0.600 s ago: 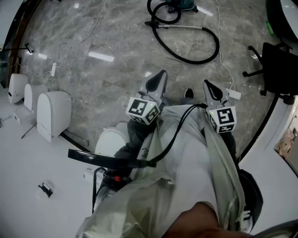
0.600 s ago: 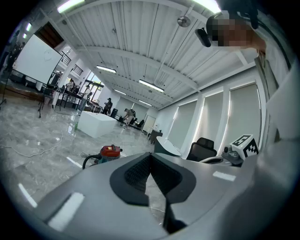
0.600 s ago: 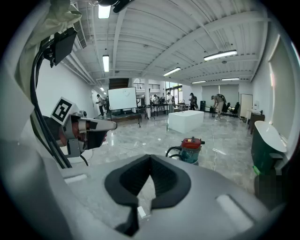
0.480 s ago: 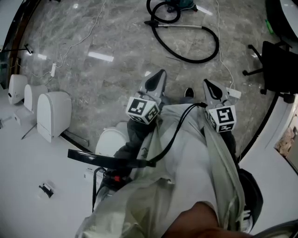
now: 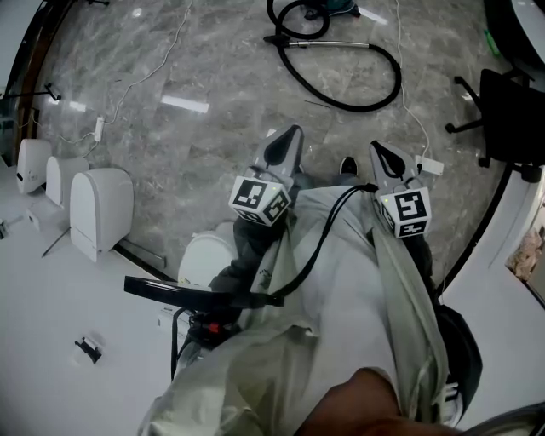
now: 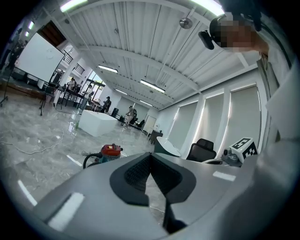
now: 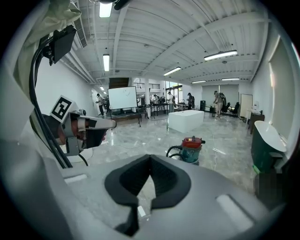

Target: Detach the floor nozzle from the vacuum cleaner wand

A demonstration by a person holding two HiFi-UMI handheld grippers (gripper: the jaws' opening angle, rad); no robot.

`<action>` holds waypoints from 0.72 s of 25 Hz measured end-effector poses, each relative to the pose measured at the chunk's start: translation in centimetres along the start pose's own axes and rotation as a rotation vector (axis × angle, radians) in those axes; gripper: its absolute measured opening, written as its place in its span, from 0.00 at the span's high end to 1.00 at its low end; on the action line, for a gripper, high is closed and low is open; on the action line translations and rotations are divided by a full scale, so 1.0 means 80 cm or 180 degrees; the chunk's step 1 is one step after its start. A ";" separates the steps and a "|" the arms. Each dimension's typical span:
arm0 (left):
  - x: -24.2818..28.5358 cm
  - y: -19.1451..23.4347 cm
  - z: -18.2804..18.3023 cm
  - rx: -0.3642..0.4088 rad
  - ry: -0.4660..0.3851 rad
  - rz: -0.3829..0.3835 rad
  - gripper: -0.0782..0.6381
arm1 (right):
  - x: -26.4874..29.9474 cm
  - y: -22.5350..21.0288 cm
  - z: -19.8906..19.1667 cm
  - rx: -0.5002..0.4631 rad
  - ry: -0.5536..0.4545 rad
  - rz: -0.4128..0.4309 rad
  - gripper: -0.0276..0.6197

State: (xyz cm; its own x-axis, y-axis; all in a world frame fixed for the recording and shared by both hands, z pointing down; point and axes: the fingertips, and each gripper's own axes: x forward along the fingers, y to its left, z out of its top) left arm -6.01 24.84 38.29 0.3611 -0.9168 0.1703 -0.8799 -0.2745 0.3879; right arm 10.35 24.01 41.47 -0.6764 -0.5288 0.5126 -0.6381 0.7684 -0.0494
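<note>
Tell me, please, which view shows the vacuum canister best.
The right gripper view: the canister stands clear, almost whole. The left gripper view shows it smaller, half hidden; the head view crops it at the top edge.

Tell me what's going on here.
A person stands holding the left tongs and right tongs out in front, both shut and empty. The vacuum sits on the floor well ahead, its hose looped around the wand. Neither tongs is near it, and the nozzle looks attached to the wand.
</note>
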 end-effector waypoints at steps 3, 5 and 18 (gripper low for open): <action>-0.003 0.002 -0.002 -0.0008 0.0006 0.0017 0.89 | 0.001 0.002 -0.002 0.0017 0.0005 -0.0008 0.96; -0.004 0.003 -0.004 -0.0004 0.0014 0.0028 0.89 | 0.002 0.001 -0.006 0.0058 0.0025 -0.0035 0.96; 0.002 -0.027 -0.019 -0.0025 0.0027 0.0117 0.89 | -0.028 -0.056 -0.038 -0.0170 0.0185 -0.0619 0.95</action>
State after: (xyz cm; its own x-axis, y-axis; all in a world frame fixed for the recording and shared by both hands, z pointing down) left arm -3.62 25.71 38.85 0.3314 -0.9237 0.1923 -0.8901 -0.2384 0.3884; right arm 15.86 22.82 43.16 -0.5190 -0.6486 0.5567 -0.7331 0.6727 0.1002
